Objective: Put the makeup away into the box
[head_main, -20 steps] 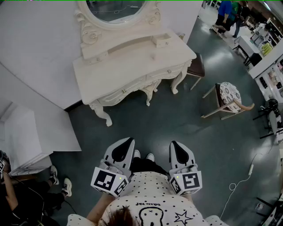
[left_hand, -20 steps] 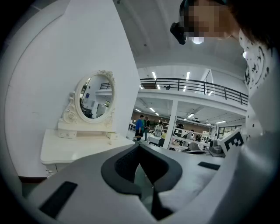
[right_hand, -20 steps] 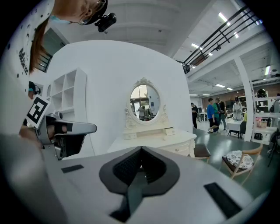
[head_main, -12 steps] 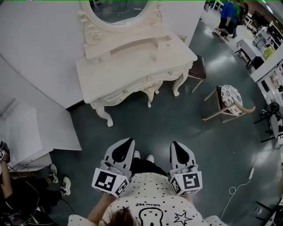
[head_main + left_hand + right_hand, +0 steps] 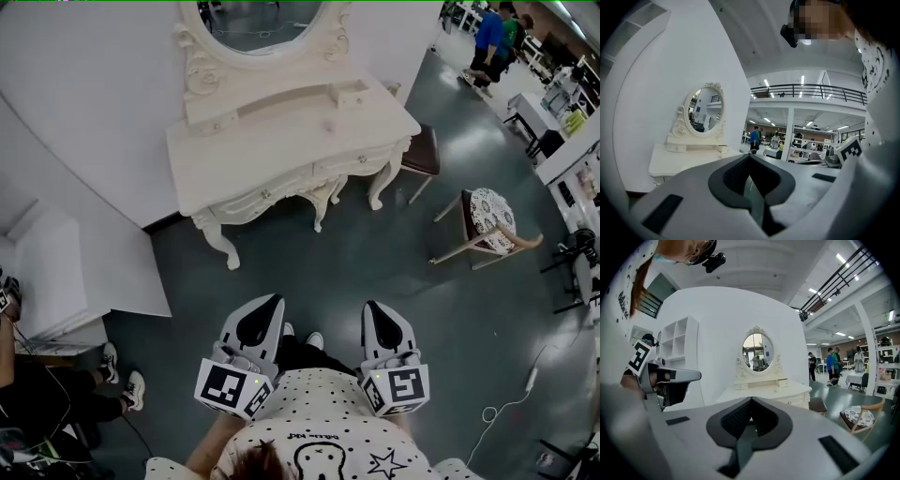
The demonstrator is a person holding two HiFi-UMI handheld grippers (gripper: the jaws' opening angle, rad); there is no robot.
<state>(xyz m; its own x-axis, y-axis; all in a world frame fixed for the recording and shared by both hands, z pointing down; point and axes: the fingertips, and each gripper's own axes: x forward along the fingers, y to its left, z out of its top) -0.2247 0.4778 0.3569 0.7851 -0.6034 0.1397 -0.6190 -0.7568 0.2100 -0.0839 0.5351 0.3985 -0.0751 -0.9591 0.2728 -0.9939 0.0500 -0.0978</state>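
I stand on the grey-green floor some way back from a white dressing table (image 5: 272, 159) with an oval mirror (image 5: 258, 23). A small pale item (image 5: 330, 125) lies on its top, too small to identify. No makeup or box can be made out. My left gripper (image 5: 272, 300) and right gripper (image 5: 372, 306) are held close in front of my body, side by side, pointing toward the table. Both are shut with nothing between the jaws, as the left gripper (image 5: 749, 155) and right gripper (image 5: 751, 399) views confirm.
A brown stool (image 5: 419, 150) stands at the table's right end, and a wooden chair with a patterned seat (image 5: 489, 214) further right. A white shelf unit (image 5: 47, 281) is at the left, a seated person (image 5: 28, 403) below it. A cable (image 5: 511, 398) lies on the floor.
The head view has drifted slightly, so the dressing table sits a little further right in frame. Both grippers keep the same pose, shut.
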